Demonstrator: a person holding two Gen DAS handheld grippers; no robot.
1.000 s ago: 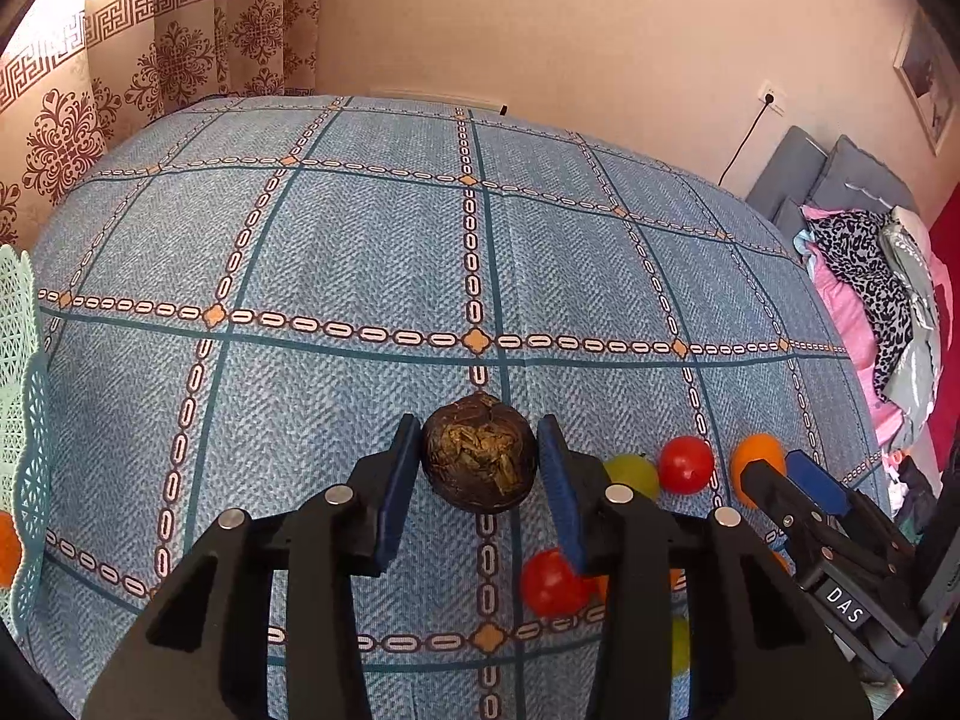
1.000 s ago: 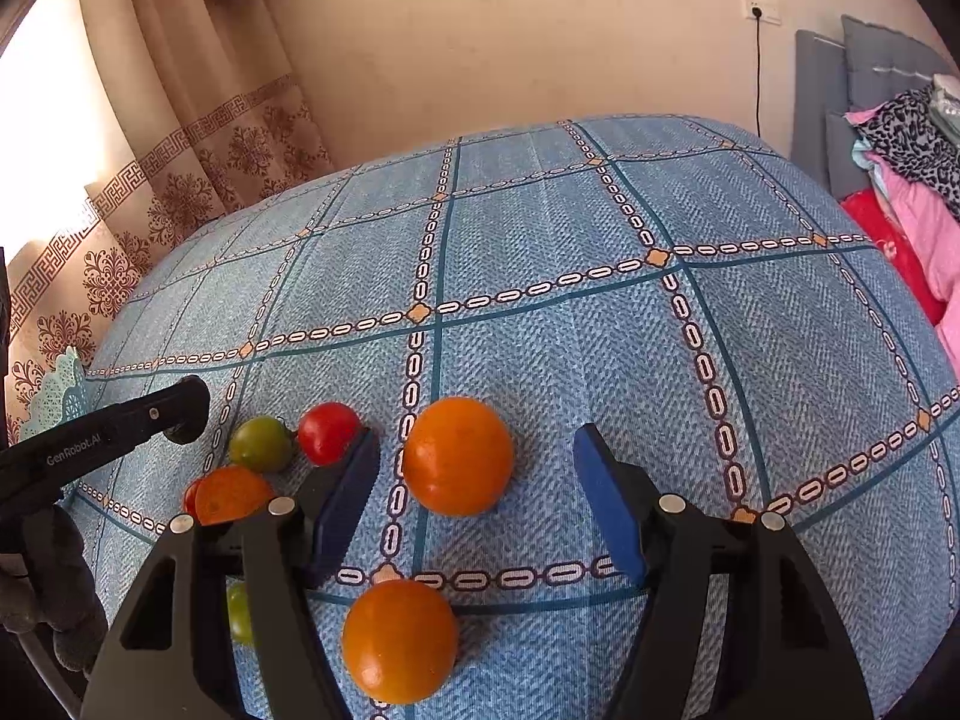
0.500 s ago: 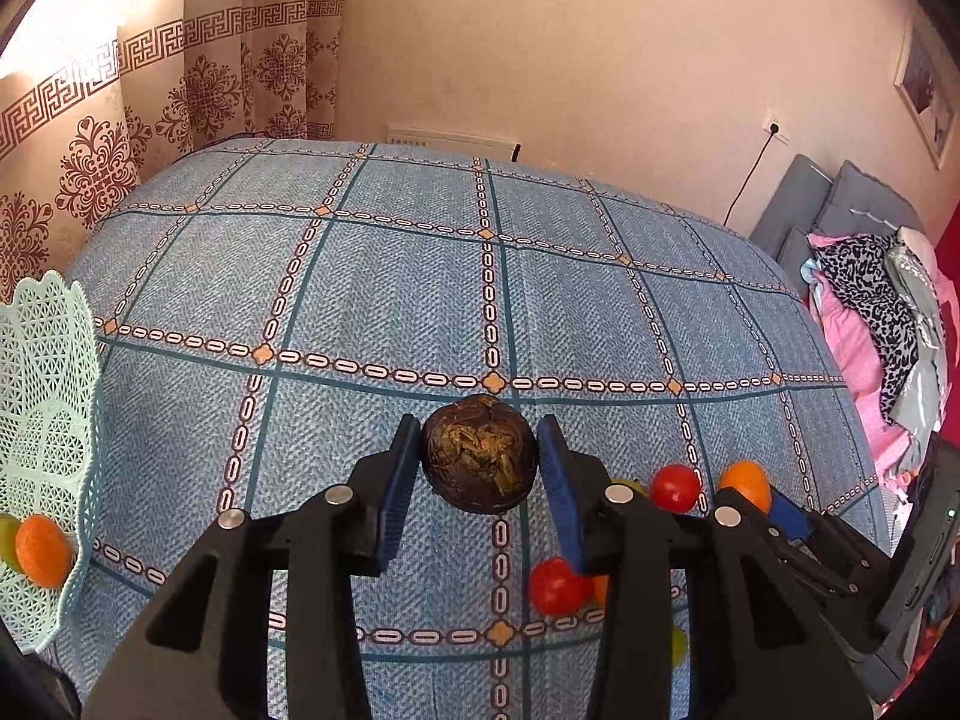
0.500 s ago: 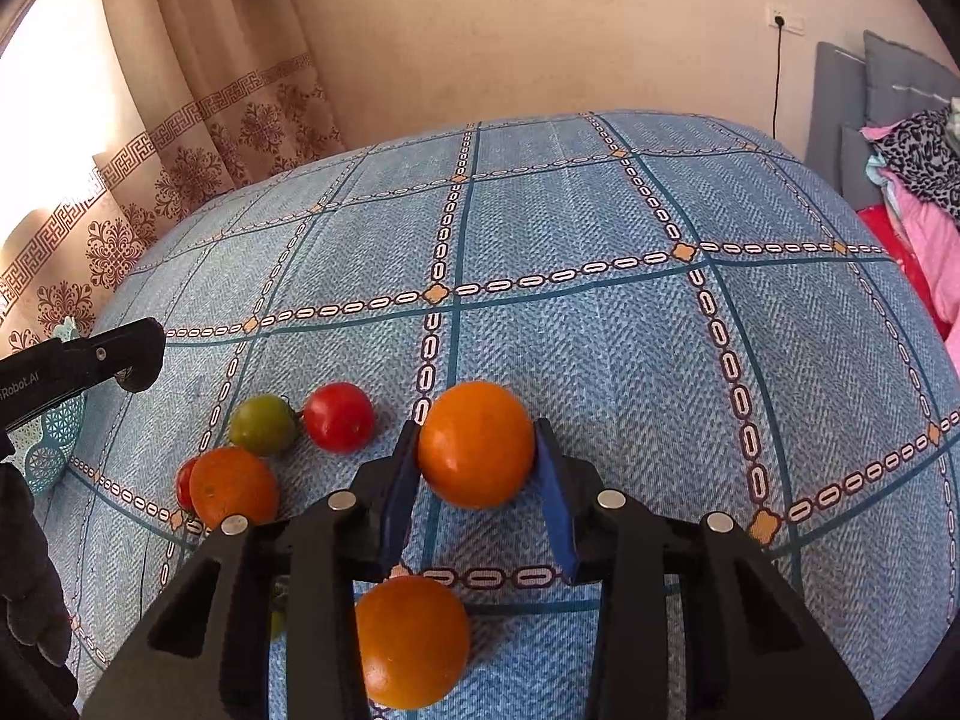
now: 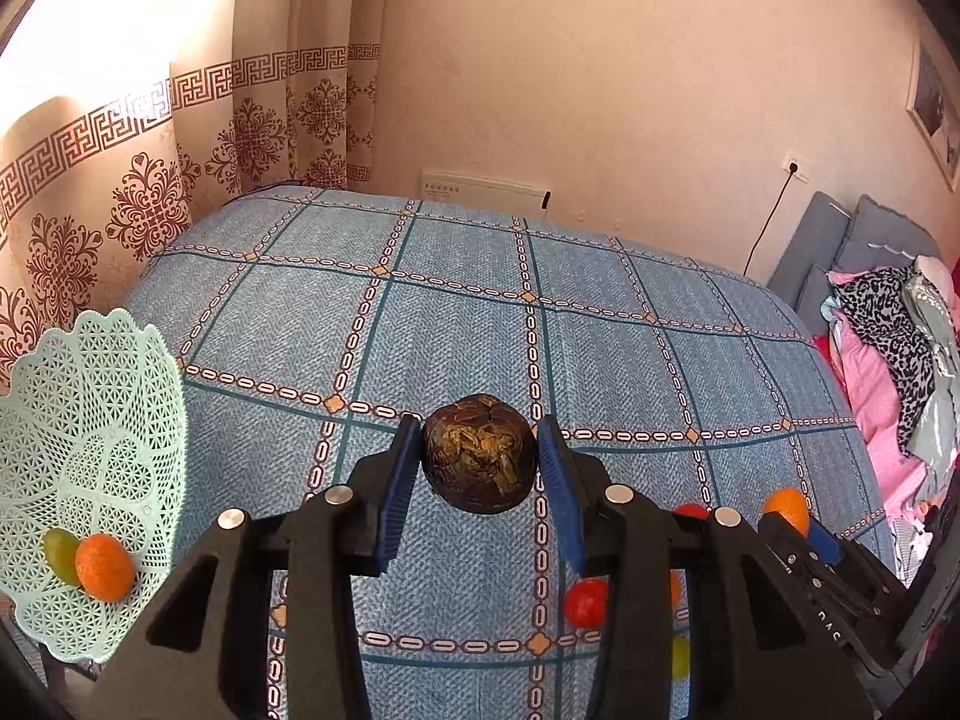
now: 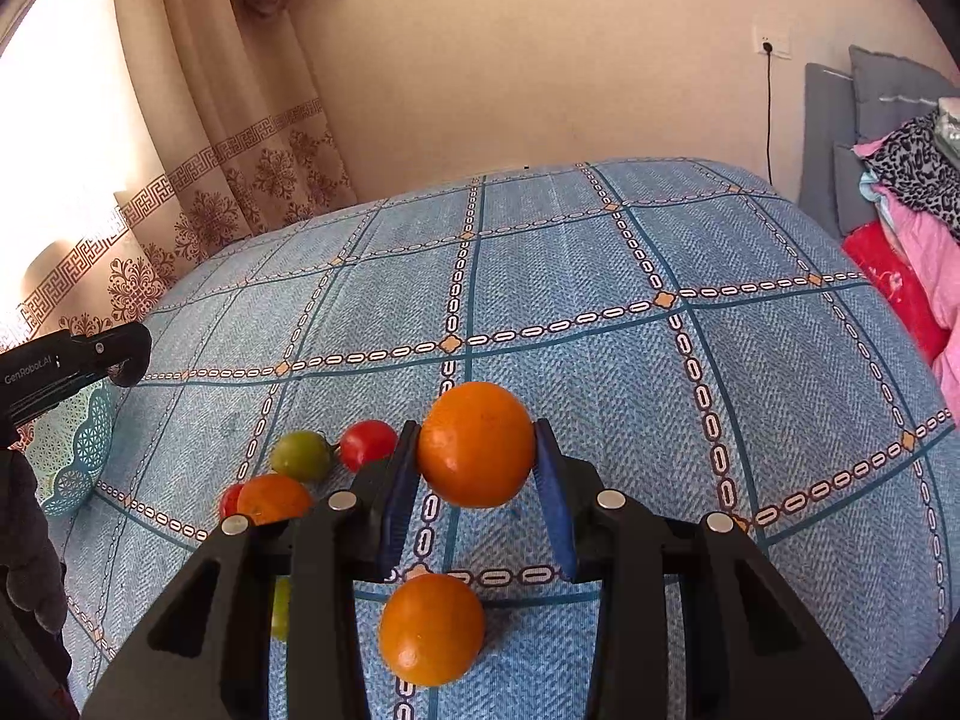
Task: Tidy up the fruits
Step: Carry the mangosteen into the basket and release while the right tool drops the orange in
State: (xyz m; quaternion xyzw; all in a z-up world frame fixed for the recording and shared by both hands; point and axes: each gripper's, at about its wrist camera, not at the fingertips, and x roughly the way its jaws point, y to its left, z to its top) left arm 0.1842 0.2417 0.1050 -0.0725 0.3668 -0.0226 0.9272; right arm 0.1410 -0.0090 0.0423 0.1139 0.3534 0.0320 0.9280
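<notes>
Behind right hand-held gripper [image 6: 477,504], possibly green fruit [image 6: 279,609].

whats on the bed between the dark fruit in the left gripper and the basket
Nothing: in the left wrist view only bare blue bedspread lies between the dark fruit in the left gripper and the basket.

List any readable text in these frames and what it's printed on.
"GenRobot.AI": on the body of the left gripper, seen in the right wrist view.
"DAS" (partly legible): on the body of the right gripper, seen in the left wrist view.
Wall plate beyond the bed: small print, too blurred to read.
</notes>
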